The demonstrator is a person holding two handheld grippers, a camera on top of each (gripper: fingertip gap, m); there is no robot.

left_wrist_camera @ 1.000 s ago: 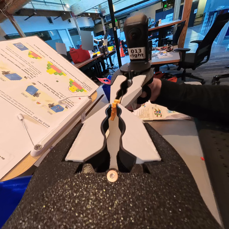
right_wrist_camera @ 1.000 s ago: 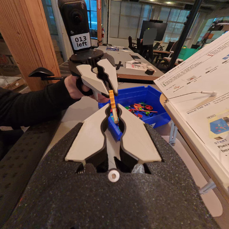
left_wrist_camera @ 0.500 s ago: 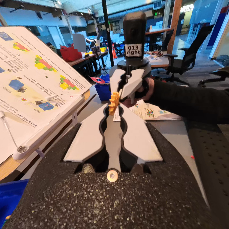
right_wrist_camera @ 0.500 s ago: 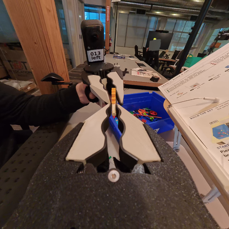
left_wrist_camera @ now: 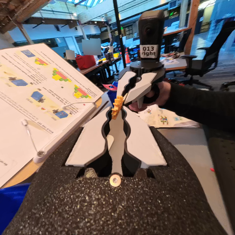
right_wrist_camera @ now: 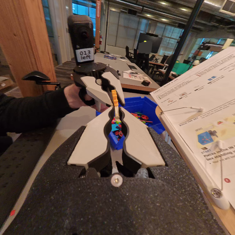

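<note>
Left hand-held gripper point(left_wrist_camera: 116, 109): grey fingers pressed in on a small orange plastic toothed gear point(left_wrist_camera: 117, 107), which sits at the very tips; in the right wrist view the same gripper point(right_wrist_camera: 115, 101) shows with a hand point(right_wrist_camera: 75, 96) in a black sleeve around its grip.
Orange gear: held up in the air above the grey tabletop point(left_wrist_camera: 188, 138), between the two grippers' tips; seen edge-on in the right wrist view point(right_wrist_camera: 115, 97).
Right hand-held gripper point(right_wrist_camera: 116, 111): fingers pinching a short cream plastic axle point(right_wrist_camera: 116, 112), whose far end meets the gear; in the left wrist view it point(left_wrist_camera: 124, 100) faces the camera, tips touching the gear, with a hand point(left_wrist_camera: 159, 94) on its grip.
Slanted white instruction board point(left_wrist_camera: 38, 101): to the left in the left wrist view, on a wooden stand, its printed sheets held by wire clips; the same board point(right_wrist_camera: 198, 114) lies to the right in the right wrist view.
Blue plastic bin point(right_wrist_camera: 146, 105): on the tabletop beyond the right gripper's tips, holding many small coloured plastic pieces point(right_wrist_camera: 141, 117).
Printed paper leaflet point(left_wrist_camera: 164, 119): flat on the tabletop under the right gripper's arm.
Wooden pillar point(right_wrist_camera: 25, 44): behind the left gripper's arm.
</note>
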